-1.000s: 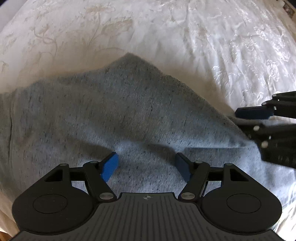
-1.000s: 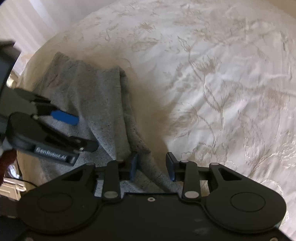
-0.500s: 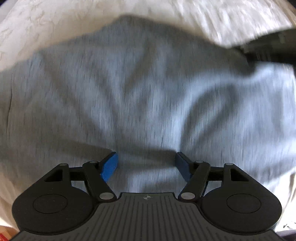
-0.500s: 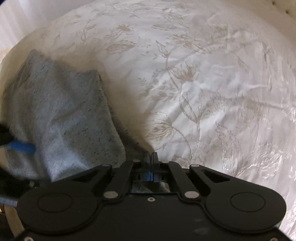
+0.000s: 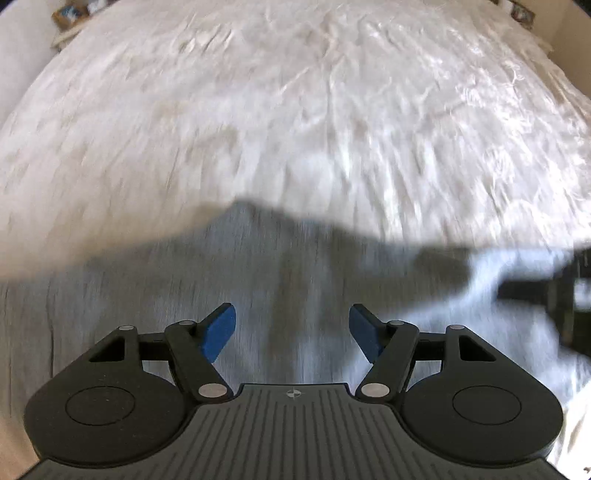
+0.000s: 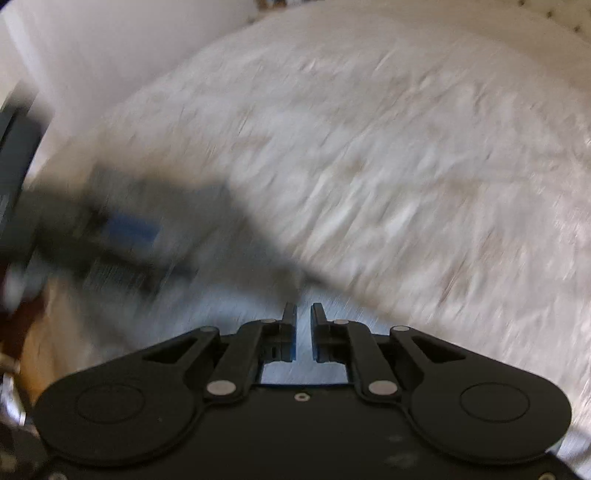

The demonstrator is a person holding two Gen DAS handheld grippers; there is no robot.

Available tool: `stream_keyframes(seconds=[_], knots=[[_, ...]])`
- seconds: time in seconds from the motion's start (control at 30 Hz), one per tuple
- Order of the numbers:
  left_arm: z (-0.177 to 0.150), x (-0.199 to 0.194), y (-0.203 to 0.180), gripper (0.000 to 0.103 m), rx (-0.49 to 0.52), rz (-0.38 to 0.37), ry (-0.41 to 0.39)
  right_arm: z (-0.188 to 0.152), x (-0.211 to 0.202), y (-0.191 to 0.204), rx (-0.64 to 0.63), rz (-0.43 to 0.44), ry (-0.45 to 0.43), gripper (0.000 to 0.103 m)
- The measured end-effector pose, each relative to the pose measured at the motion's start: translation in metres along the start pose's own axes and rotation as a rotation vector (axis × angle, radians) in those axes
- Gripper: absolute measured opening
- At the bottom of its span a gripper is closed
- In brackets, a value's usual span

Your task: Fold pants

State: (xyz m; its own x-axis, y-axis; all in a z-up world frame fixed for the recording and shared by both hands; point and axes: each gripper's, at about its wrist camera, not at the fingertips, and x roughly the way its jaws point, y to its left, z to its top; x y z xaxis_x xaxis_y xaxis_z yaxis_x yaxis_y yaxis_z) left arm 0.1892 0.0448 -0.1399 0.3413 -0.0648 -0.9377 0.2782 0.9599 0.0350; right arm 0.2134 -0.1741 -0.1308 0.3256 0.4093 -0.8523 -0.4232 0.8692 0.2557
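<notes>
Grey heathered pants [image 5: 277, 280] lie on a white embroidered bedspread [image 5: 295, 110] and fill the lower half of the left wrist view. My left gripper [image 5: 291, 328] hangs just above them, open, blue pads wide apart with nothing between. The right gripper [image 5: 535, 291] shows as a dark blur at the pants' right end. In the right wrist view, my right gripper [image 6: 303, 321] has a narrow gap and its jaws are opening. The pants [image 6: 229, 306] edge runs up into its fingertips and cloth sits between the pads. The left gripper [image 6: 125, 229] is a blur at the left.
The bedspread [image 6: 406, 166] stretches far ahead and to the right of both grippers. A pale wall [image 6: 92, 48] rises beyond the bed's left side. Small boxes [image 5: 70, 14] sit past the bed's far left corner. Brown floor [image 6: 40, 332] shows at the near left.
The right gripper closed on the pants' edge, then swung up and sideways with the cloth; its pads now show a slight gap. The left gripper rose and tilted, so more bedspread shows.
</notes>
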Motion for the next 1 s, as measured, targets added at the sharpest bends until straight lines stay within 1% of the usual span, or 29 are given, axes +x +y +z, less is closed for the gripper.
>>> stream_keyframes(seconds=[0.07, 0.13, 0.2, 0.23, 0.27, 0.33, 0.37, 0.4, 0.43, 0.5, 0.53, 0.6, 0.67, 0.7, 0.8, 0.83, 0.87, 0.93, 1.0], knots=[[0.014, 0.014, -0.001, 0.067, 0.043, 0.016, -0.003, -0.01, 0.013, 0.006, -0.014, -0.01, 0.042, 0.01], [0.024, 0.031, 0.006, 0.067, 0.063, 0.061, 0.002, -0.013, 0.025, 0.004, -0.003, -0.04, 0.064, 0.01], [0.028, 0.044, 0.018, 0.067, 0.034, 0.121, 0.002, -0.009, 0.035, -0.005, 0.039, -0.101, 0.058, 0.01], [0.03, 0.05, 0.026, 0.069, 0.003, 0.15, 0.009, -0.004, 0.04, -0.013, 0.065, -0.139, 0.059, 0.01], [0.033, 0.056, 0.035, 0.07, -0.042, 0.167, 0.02, -0.002, 0.046, -0.021, 0.097, -0.183, 0.064, 0.01], [0.034, 0.06, 0.051, 0.069, -0.135, 0.142, 0.03, 0.0, 0.051, -0.038, 0.17, -0.254, 0.068, 0.01], [0.035, 0.057, 0.053, 0.069, -0.15, 0.148, 0.028, 0.001, 0.049, -0.045, 0.202, -0.271, 0.064, 0.011], [0.035, 0.051, 0.052, 0.068, -0.148, 0.168, 0.018, 0.0, 0.045, -0.048, 0.221, -0.281, 0.056, 0.014], [0.033, 0.042, 0.049, 0.067, -0.137, 0.182, -0.004, -0.001, 0.036, -0.049, 0.233, -0.282, 0.04, 0.014], [0.031, 0.026, 0.039, 0.067, -0.129, 0.152, -0.041, -0.004, 0.018, -0.048, 0.234, -0.259, 0.004, 0.015], [0.022, 0.016, 0.033, 0.067, -0.125, 0.125, -0.054, -0.009, 0.01, -0.045, 0.234, -0.243, -0.008, 0.015], [0.005, 0.003, 0.02, 0.067, -0.092, 0.074, -0.069, -0.021, -0.002, -0.04, 0.247, -0.211, -0.009, 0.022], [-0.014, 0.001, 0.007, 0.067, -0.043, 0.043, -0.055, -0.033, -0.007, -0.036, 0.263, -0.197, 0.018, 0.026], [-0.022, 0.004, 0.0, 0.067, -0.019, 0.033, -0.035, -0.043, -0.008, -0.032, 0.27, -0.2, 0.038, 0.026], [-0.061, 0.008, -0.015, 0.067, 0.048, 0.035, 0.05, -0.083, -0.012, -0.022, 0.309, -0.223, 0.122, 0.026], [-0.076, 0.012, -0.018, 0.068, 0.058, 0.03, 0.1, -0.095, -0.014, -0.019, 0.32, -0.231, 0.143, 0.026], [-0.086, 0.014, -0.018, 0.068, 0.056, 0.023, 0.123, -0.106, -0.017, -0.016, 0.329, -0.239, 0.158, 0.026], [-0.1, 0.007, -0.019, 0.068, 0.055, 0.022, 0.107, -0.123, -0.024, -0.01, 0.345, -0.254, 0.171, 0.029], [-0.102, 0.004, -0.019, 0.068, 0.055, 0.016, 0.102, -0.134, -0.03, -0.007, 0.37, -0.268, 0.179, 0.032]])
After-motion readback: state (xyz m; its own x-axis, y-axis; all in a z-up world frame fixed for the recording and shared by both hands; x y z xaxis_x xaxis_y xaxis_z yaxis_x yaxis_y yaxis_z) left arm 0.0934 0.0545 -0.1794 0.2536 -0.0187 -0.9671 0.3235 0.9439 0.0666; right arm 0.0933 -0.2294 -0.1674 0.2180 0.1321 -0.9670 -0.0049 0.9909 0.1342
